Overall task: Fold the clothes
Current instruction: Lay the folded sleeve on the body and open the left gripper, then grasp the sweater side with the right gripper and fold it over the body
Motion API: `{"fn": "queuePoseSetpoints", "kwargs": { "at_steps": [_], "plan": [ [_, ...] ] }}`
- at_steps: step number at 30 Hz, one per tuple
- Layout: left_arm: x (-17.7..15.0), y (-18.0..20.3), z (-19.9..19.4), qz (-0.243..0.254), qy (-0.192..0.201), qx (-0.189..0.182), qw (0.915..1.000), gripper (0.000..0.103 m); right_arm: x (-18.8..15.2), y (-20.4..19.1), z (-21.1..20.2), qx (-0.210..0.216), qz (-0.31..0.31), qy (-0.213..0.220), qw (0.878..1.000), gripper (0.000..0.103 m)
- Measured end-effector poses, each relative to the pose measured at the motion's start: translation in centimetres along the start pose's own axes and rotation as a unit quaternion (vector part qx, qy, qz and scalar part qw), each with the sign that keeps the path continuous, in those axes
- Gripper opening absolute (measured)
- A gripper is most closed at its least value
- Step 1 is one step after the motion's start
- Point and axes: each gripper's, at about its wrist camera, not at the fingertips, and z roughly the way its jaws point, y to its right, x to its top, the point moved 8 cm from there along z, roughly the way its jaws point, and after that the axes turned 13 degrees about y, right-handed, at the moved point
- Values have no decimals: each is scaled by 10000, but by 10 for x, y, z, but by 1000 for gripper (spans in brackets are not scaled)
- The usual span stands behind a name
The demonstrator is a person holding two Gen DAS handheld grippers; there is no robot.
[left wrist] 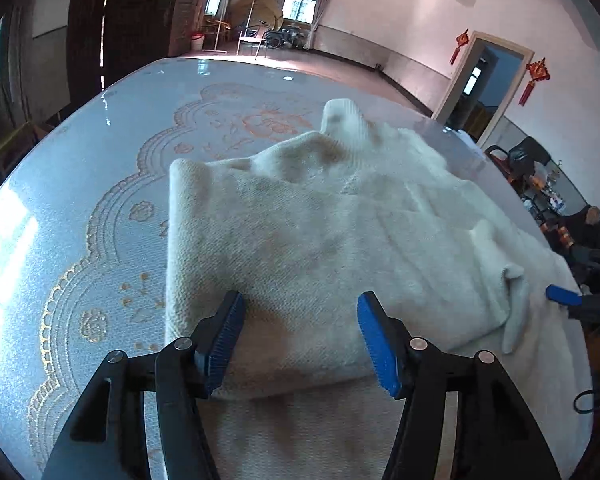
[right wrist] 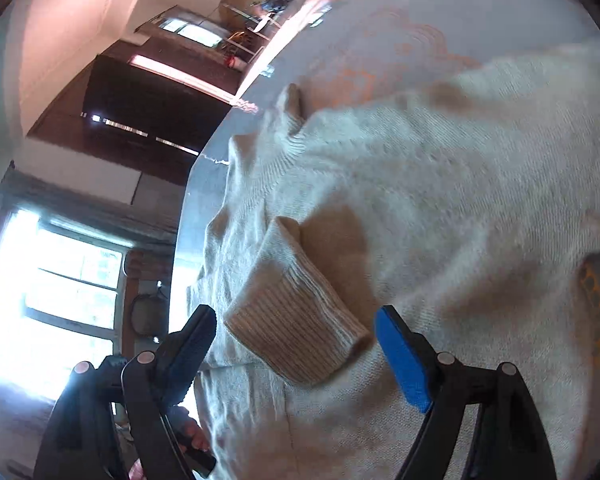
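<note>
Patterned tablecloth (left wrist: 100, 184); chair (left wrist: 250, 40); red knots (left wrist: 536, 76).

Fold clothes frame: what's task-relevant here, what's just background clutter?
Job:
cream knitted sweater, partly folded on the table
its ribbed sleeve cuff, between the right tool's open fingers
left tool, open
right tool, open

Lying about:
white floral-patterned tablecloth
metal chair
red knot ornaments by the doorway

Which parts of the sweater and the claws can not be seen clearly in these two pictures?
- Left wrist view: the sweater's near hem, cut off by the bottom edge and the left claw.
- Left wrist view: the right claw, mostly cut off by the right edge.
- Right wrist view: the sweater's far side, blurred.
</note>
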Motion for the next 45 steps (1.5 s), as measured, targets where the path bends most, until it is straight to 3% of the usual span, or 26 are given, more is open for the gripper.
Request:
{"fn": "queuePoseSetpoints", "kwargs": {
  "at_steps": [2,8,10,11,15,20,23,26,29,32,33,35,37,38,41,43,44,45],
  "plan": [
    [0,-8,-3,239,-28,110,9996,60,-8,-7,13,-418,-794,-400,9952,70],
    [-3,-21,-8,451,-192,27,9988,60,-24,-11,40,-704,-1649,-1046,9782,69],
    [-5,-18,-9,697,-210,77,9973,60,-29,-12,49,-798,-1929,-1259,9698,38],
    [-7,-15,-9,874,-199,139,9959,60,-31,-12,53,-844,-2069,-1365,9651,6],
    [-9,-14,-11,954,-161,186,9951,61,-26,-20,54,-1018,-2685,-1585,9447,6],
    [-10,-13,-8,953,-173,215,9951,61,32,-18,35,-1785,-3532,-1153,9111,5],
    [-10,-12,-7,984,-183,226,9947,62,69,2,34,-2163,-3492,-981,9065,5],
    [-10,-13,-6,964,-190,211,9949,63,84,27,41,-2277,-3276,-1039,9111,7],
    [-11,-13,-7,978,-173,261,9947,63,91,55,39,-2796,-3237,-929,8991,13],
    [-6,-12,-13,688,-150,296,9971,63,109,50,12,-2994,-3015,-7,9052,24],
    [0,-12,-17,519,-27,290,9982,63,110,40,6,-2864,-2999,256,9096,25],
    [17,-9,-24,212,353,276,9988,63,90,4,14,-2214,-3357,289,9151,25],
    [26,-7,-17,147,416,398,9982,63,55,-28,39,-1664,-3873,28,9068,25],
    [23,-10,-8,241,251,549,9979,63,37,-39,53,-1491,-4098,-153,8998,24],
    [10,-22,14,530,-229,1007,9932,63,-5,-53,85,-1436,-4717,-554,8682,24],
    [7,-24,13,636,-89,1018,9927,64,-14,-46,96,-1596,-4961,-671,8508,24],
    [7,-26,13,606,-77,1020,9929,65,-12,-40,96,-1634,-4944,-678,8510,25],
    [7,-30,16,525,-116,1081,9927,72,-6,-34,93,-1601,-4820,-627,8591,26]
  ]
}}
